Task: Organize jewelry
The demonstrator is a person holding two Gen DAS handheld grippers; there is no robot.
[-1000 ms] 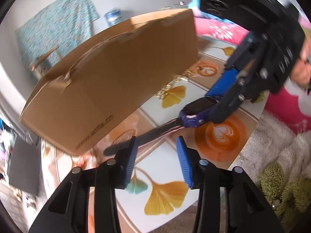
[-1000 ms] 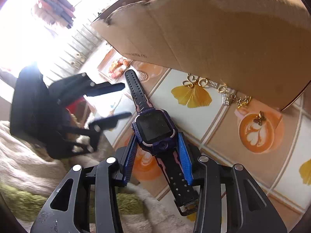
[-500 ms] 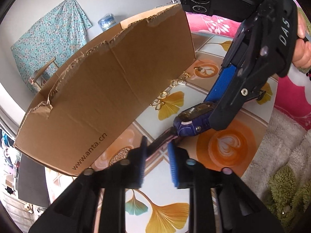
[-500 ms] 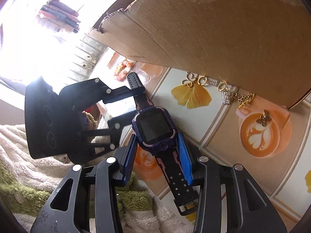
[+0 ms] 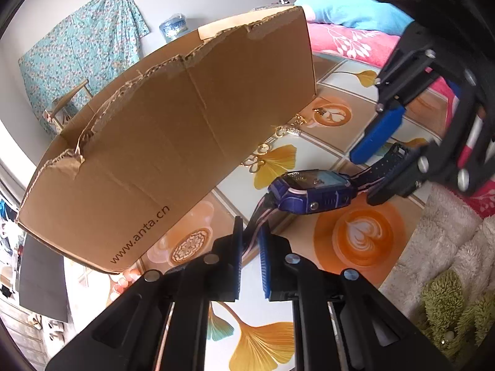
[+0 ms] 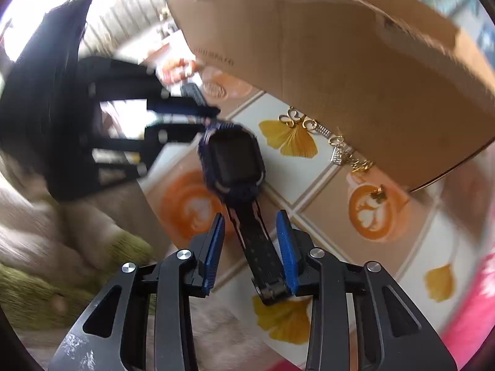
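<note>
Over patterned tablecloth [image 5: 309, 334], left gripper [image 5: 250, 241] is pinching the floppy strap of the purple plastic smartwatch [image 5: 309, 190], probably light, while right gripper [image 6: 252, 241] is gaping around the other strap.

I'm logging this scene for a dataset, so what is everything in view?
watch: one, dark blue with black strap, over the tablecloth, before the box
cardboard box: one, brown, open top, on the table
gold trinkets: several, gold and silver, in a row along the box's foot
tablecloth: one, white with orange cups and yellow leaves
fluffy blanket: one, cream and green, at the table edge
left gripper: black, blue pads, shut on the watch strap
right gripper: black, blue pads, open around the other strap
</note>
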